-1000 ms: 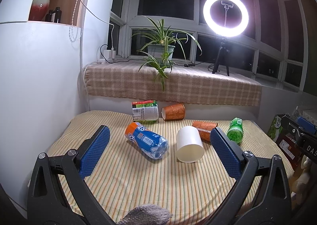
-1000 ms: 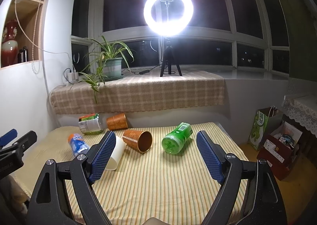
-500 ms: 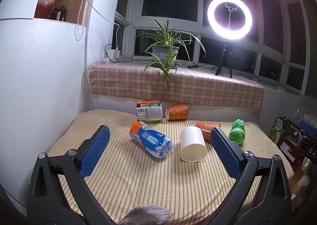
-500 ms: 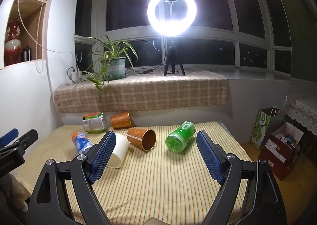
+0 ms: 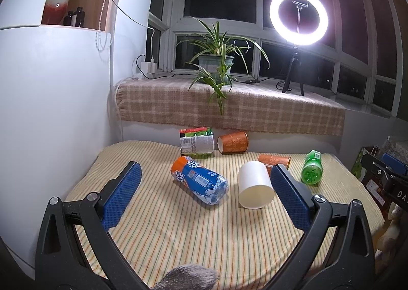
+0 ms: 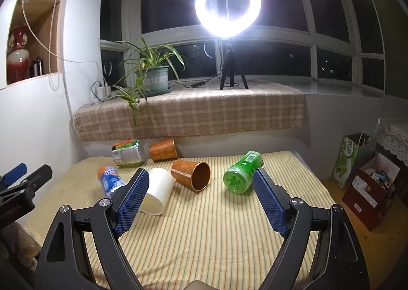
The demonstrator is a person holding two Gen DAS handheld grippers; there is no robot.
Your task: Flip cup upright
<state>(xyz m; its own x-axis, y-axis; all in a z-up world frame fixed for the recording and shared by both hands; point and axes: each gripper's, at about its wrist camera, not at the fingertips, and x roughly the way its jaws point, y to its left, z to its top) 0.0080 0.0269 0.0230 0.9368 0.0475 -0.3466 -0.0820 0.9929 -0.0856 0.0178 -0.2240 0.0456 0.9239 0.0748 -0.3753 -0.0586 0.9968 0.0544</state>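
Striped tablecloth [image 5: 178, 233] is strewn with toppled containers; white paper cup [image 5: 255, 185] is seen lying sideways mid-table, while left gripper [image 5: 204, 193] and right gripper [image 6: 200, 200] are held wide apart, empty, presumably for approach.

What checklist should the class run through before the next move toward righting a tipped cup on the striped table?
1. Left gripper jaws open, holding nothing: ok.
2. Right gripper jaws open, holding nothing: ok.
3. White cup on its side, mouth facing the camera: ok as target.
4. White cup clear of the blue bottle: ok.
5. White cup clear of the orange cup behind it: cannot tell.
6. Any cup upright already: not ok, all three lie tipped.
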